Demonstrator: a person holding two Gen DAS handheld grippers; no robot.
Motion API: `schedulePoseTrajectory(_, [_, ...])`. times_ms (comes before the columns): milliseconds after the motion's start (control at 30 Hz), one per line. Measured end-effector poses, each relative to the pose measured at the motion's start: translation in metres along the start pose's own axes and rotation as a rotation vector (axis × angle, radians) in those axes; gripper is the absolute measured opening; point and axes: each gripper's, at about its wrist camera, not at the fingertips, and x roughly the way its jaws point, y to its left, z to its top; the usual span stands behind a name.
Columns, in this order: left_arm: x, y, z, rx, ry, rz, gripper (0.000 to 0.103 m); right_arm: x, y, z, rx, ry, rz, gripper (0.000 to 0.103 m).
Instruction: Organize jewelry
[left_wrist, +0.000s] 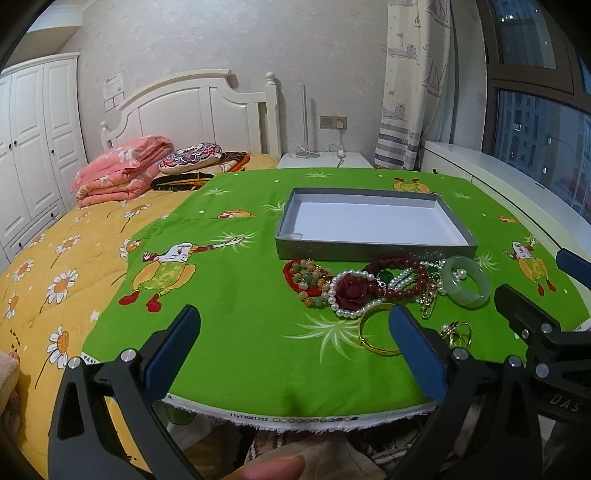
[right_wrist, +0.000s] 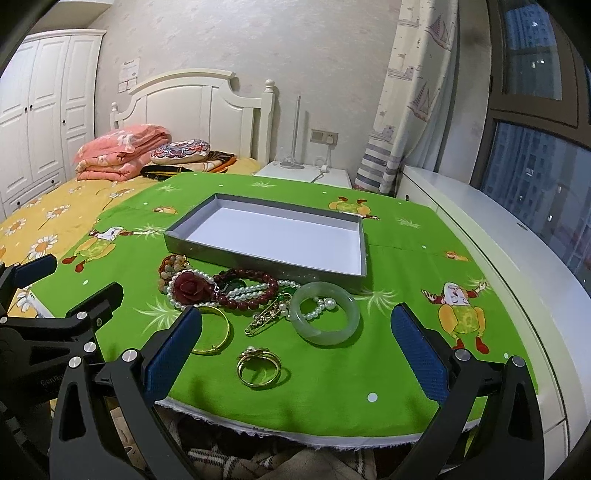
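Observation:
A heap of jewelry lies on the green cloth (left_wrist: 240, 295) in front of a shallow grey box (left_wrist: 369, 252) (right_wrist: 207, 249) with a bare white floor. In the heap are a dark red rose on a pearl bracelet (left_wrist: 351, 291) (right_wrist: 190, 288), dark red beads (left_wrist: 402, 291) (right_wrist: 251, 303), a multicoloured bead bracelet (left_wrist: 306, 277), a jade bangle (left_wrist: 471, 297) (right_wrist: 325, 336), a gold bangle (left_wrist: 369, 345) (right_wrist: 225, 328), a gold pin (right_wrist: 266, 317) and a gold ring (left_wrist: 458, 332) (right_wrist: 258, 357). My left gripper (left_wrist: 293, 314) is open, left of the heap. My right gripper (right_wrist: 295, 314) is open, with the ring between its fingers.
The cloth's frayed front edge (right_wrist: 295, 435) hangs just under both grippers. A bed with a yellow daisy quilt (left_wrist: 55, 266) is on the left, a white window ledge (right_wrist: 498, 240) on the right. A thumb (left_wrist: 273, 469) shows at the bottom of the left wrist view.

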Motion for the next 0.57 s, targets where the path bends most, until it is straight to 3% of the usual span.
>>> schedulePoseTrajectory(300, [-0.014,0.0,0.002,-0.004,-0.078,0.016,0.099,-0.001,-0.002,0.0,0.006,-0.002,0.0,0.096])
schedulePoseTrajectory(467, [-0.002,-0.003,0.002,0.006,0.007,-0.014,0.099,-0.001,-0.004,0.0,0.013,-0.006,-0.001,0.096])
schedulePoseTrajectory(567, [0.001,-0.004,0.002,0.012,0.018,0.001,0.099,0.0,-0.005,-0.001,0.018,-0.007,-0.002,0.096])
